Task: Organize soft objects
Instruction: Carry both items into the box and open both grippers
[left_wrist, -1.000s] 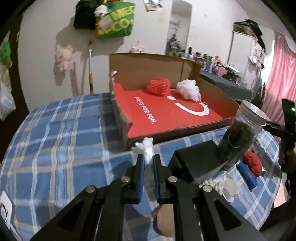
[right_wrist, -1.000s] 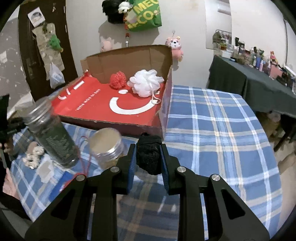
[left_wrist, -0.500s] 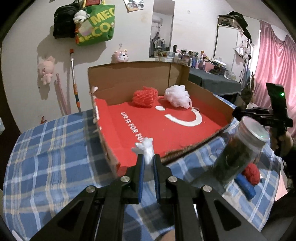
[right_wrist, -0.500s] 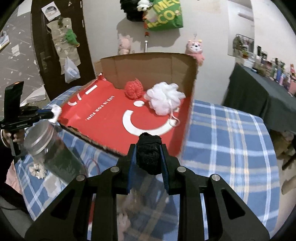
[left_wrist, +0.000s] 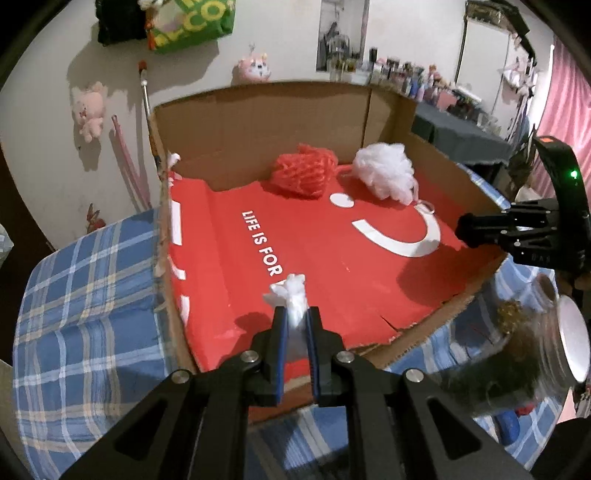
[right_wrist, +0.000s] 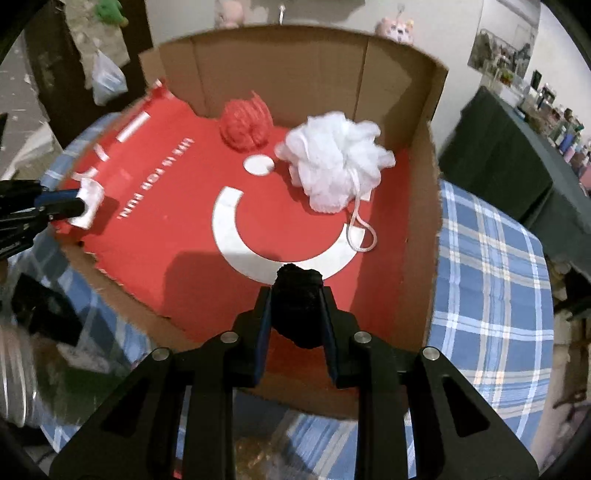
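Both grippers came fwd from table edge to over cardboard box (right_wrist: 428, 155); left gripper (left_wrist: 294, 325) stayed clamped on white tuft (left_wrist: 291, 295), right gripper (right_wrist: 297, 314) clamped on black pom (right_wrist: 299, 306); red pom (right_wrist: 245, 123) & white loofah (right_wrist: 336, 158) already inside box; drop likely next.

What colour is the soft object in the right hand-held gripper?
Black; the soft object shows best in the right wrist view.
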